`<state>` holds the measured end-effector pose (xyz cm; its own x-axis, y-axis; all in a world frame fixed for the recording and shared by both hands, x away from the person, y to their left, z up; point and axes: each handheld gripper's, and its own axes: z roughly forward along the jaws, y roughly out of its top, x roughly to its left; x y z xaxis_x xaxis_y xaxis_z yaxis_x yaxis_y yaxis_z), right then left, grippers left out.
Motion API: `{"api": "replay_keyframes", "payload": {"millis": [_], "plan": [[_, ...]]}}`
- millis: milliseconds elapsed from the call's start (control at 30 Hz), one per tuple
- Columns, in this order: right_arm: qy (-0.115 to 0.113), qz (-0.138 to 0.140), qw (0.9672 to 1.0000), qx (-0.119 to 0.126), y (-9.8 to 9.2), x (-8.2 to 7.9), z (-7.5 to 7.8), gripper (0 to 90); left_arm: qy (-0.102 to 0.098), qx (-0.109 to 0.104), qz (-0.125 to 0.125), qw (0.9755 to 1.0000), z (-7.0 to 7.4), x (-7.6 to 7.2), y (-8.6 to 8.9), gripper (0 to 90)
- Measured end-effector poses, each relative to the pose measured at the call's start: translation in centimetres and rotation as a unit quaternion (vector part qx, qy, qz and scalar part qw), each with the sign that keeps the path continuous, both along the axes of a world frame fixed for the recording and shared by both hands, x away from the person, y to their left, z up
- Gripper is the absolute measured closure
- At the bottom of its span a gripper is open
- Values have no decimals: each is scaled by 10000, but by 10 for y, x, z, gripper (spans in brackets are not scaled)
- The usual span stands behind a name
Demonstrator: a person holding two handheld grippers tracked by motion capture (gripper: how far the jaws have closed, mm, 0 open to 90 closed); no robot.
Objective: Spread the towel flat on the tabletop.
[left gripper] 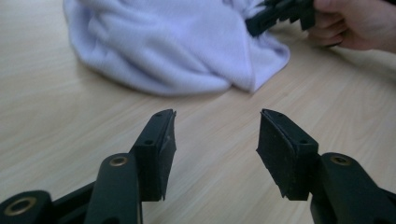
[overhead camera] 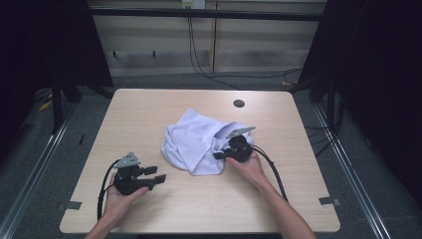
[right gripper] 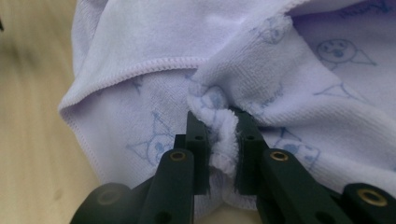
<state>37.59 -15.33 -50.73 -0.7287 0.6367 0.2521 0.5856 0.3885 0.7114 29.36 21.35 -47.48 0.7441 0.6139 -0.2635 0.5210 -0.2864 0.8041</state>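
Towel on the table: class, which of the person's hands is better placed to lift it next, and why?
Right. The right gripper already has its jaws pinched on a fold of the towel. The left gripper is open over bare table, short of the cloth.

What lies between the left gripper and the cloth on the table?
Nothing visible: bare table lies between the open left gripper and the cloth. The right gripper is shut on a fold at the cloth's far side.

towel (right gripper: 140,42): pale lilac-white, faint blue cartoon faces and triangles
table (overhead camera: 149,107): light wood grain
left gripper (overhead camera: 158,174): black
right gripper (right gripper: 223,154): black, brass rivets
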Motion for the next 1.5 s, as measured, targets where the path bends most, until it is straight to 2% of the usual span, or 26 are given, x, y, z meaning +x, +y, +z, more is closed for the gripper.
{"api": "replay_keyframes", "payload": {"millis": [133, 200, 300, 333, 433, 467, 500, 533, 600, 633, 667, 700, 733, 767, 800, 867, 900, 933, 1033, 1133, 1167, 1300, 1333, 1367, 1433, 1500], "plan": [[57, 176, 9998, 42, 0, -13, 0, 800, -96, -182, -45, 9998, 8, 7, -4, 484], [59, 412, 9991, -44, 0, -30, 2, 799, -148, -295, -49, 9994, 14, 18, -10, 506], [34, 588, 9983, -52, -1, -41, 3, 798, -122, -305, -48, 9994, 17, 24, -14, 545], [105, 759, 9970, -97, -3, -53, 5, 797, -201, -232, 24, 9995, 19, 31, -19, 546], [115, 936, 9954, -169, -7, -69, 7, 793, -271, -240, 65, 9993, 21, 36, -22, 540], [111, 960, 9952, -142, -8, -72, 7, 790, -333, -40, 123, 9994, 19, 39, -26, 484], [111, 960, 9952, -142, -8, -72, 7, 790, -333, -40, 123, 9994, 19, 39, -26, 424], [139, 986, 9950, -105, -13, -80, 7, 779, -284, 131, 29, 9995, 16, 41, -30, 389], [185, 989, 9948, -134, -17, -83, 8, 756, 28, 201, -186, 9996, 3, 42, -41, 361], [185, 989, 9948, -134, -17, -83, 8, 756, 121, 333, -310, 9989, -1, 41, -46, 361], [109, 928, 9954, -214, -19, -86, 9, 724, 227, 402, -664, 9967, -7, 34, -52, 483], [109, 928, 9954, -214, -19, -86, 9, 724, 227, 402, -664, 9967, -7, 34, -52, 596], [93, 932, 9953, -238, -20, -88, 10, 723, 195, 451, -721, 9962, -4, 31, -50, 596], [67, 907, 9954, -292, -21, -90, 11, 710, 209, 463, -787, 9956, -2, 28, -49, 657], [98, 882, 9957, -282, -24, -94, 12, 670, 301, 431, -955, 9940, 0, 16, -42, 723], [124, 768, 9966, -281, -30, -100, 13, 566, 378, 416, -1033, 9931, -2, 9, -39, 733], [124, 768, 9966, -281, -30, -100, 13, 566, 437, 365, -1085, 9925, -3, 4, -37, 733], [161, 682, 9971, -309, -35, -105, 13, 529, 653, 226, -1225, 9901, -3, -10, -30, 721], [174, 670, 9972, -276, -41, -113, 13, 474, 740, 169, -1276, 9889, -2, -24, -23, 684], [112, 561, 9984, 2, -53, -122, 26, 459, 794, 41, -1472, 9859, 2, -39, -13, 618], [-7, 484, 9986, 199, -61, -125, 37, 455, 750, 22, -1454, 9865, 3, -40, -11, 562], [-207, 329, 9984, 402, -68, -123, 51, 460, 623, -150, -1383, 9883, 11, -27, -12, 537], [-238, 244, 9982, 486, -68, -118, 54, 470, 470, -319, -1274, 9902, 20, -13, -18, 549], [-238, 244, 9982, 486, -68, -118, 54, 470, 470, -319, -1274, 9902, 20, -13, -18, 566], [-173, 251, 9984, 482, -61, -110, 50, 470, 453, -469, -1214, 9905, 26, 2, -25, 578], [-94, 357, 9987, 355, -49, -103, 43, 468, 279, -481, -1193, 9913, 33, 18, -34, 635]]}}
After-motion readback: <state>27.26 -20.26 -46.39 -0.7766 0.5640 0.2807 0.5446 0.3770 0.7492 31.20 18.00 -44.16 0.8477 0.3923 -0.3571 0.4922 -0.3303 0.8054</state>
